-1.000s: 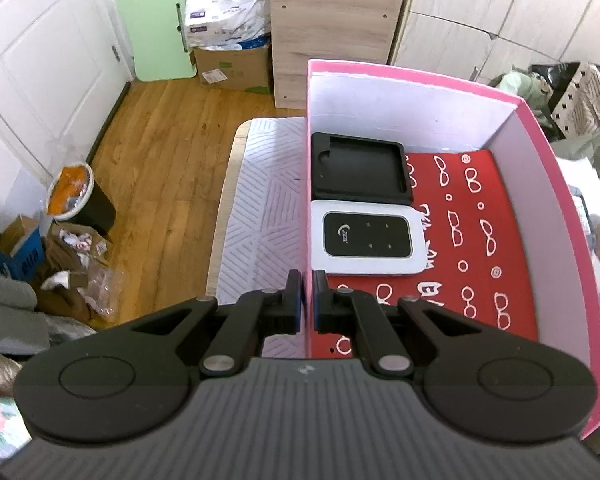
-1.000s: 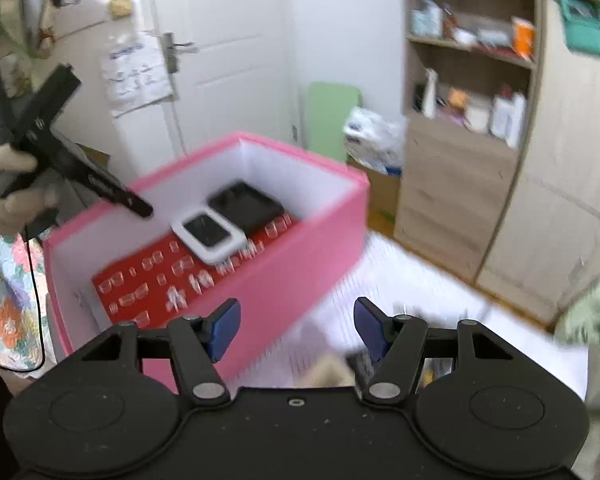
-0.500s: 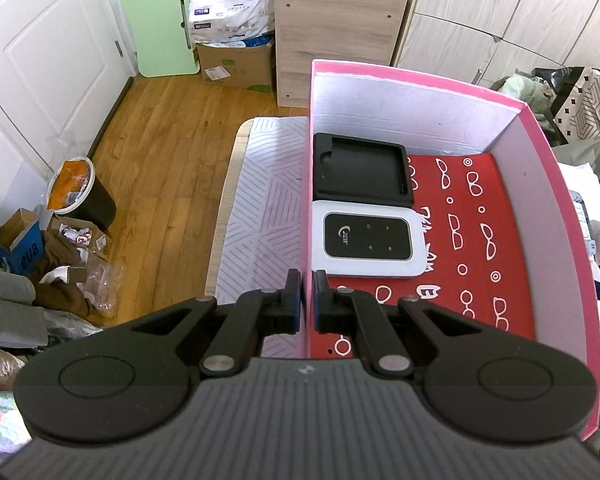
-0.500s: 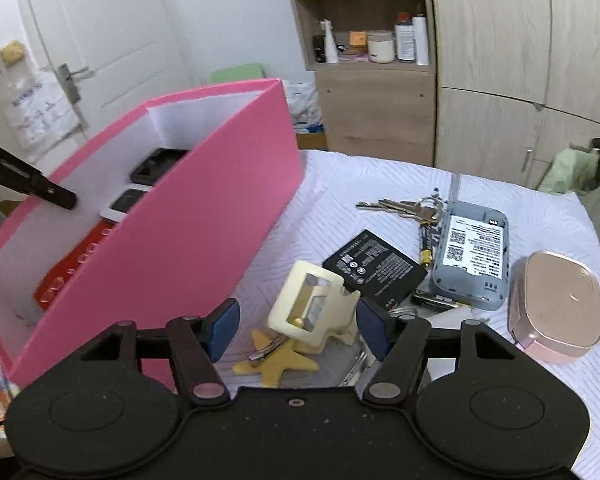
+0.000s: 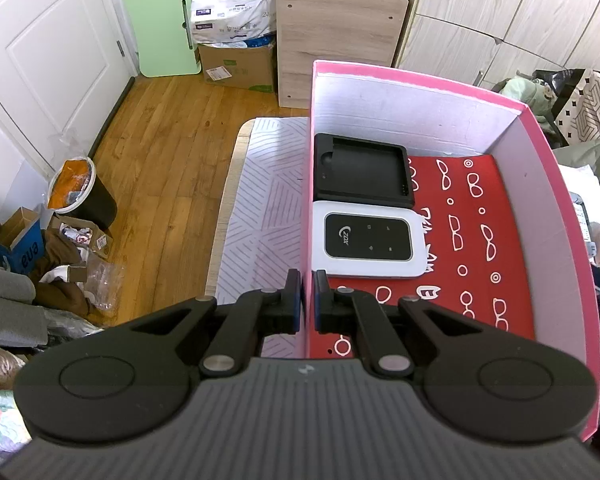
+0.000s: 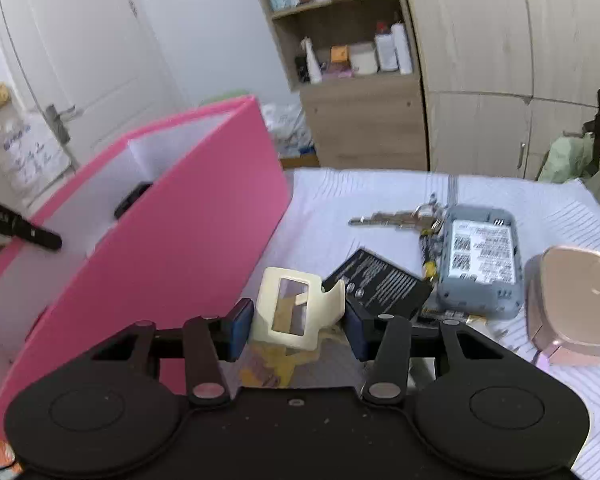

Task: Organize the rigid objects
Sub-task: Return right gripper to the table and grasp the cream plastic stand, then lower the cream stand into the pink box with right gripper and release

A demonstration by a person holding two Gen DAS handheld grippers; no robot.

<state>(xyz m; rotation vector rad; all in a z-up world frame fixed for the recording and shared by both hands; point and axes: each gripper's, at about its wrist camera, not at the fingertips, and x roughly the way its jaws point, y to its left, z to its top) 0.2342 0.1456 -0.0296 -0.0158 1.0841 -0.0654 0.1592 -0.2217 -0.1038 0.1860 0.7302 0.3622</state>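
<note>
Left gripper [image 5: 307, 296] clamped on the near left wall of the pink box [image 5: 540, 152], one finger outside, one inside. In the box, on its red patterned floor: white pocket router [image 5: 370, 245] nearest the gripper, against the left wall; black tray [image 5: 362, 176] just beyond it, touching, close to the far wall.

Right gripper [image 6: 298, 326] low over the white cloth [image 6: 332, 200], right of the box. Its jaws have just been closing; the cream plastic frame [image 6: 296, 308] stands between the blue pads, right pad touching or nearly so, a slight gap at the left. Cannot tell if it is gripped yet. Yellow piece [image 6: 272, 368] under the frame.

Beyond the frame: black battery [image 6: 380, 280], then grey device [image 6: 480, 260] label-side up, keys [image 6: 396, 218] farther back. Rose-gold case [image 6: 576, 300] at far right.
</note>
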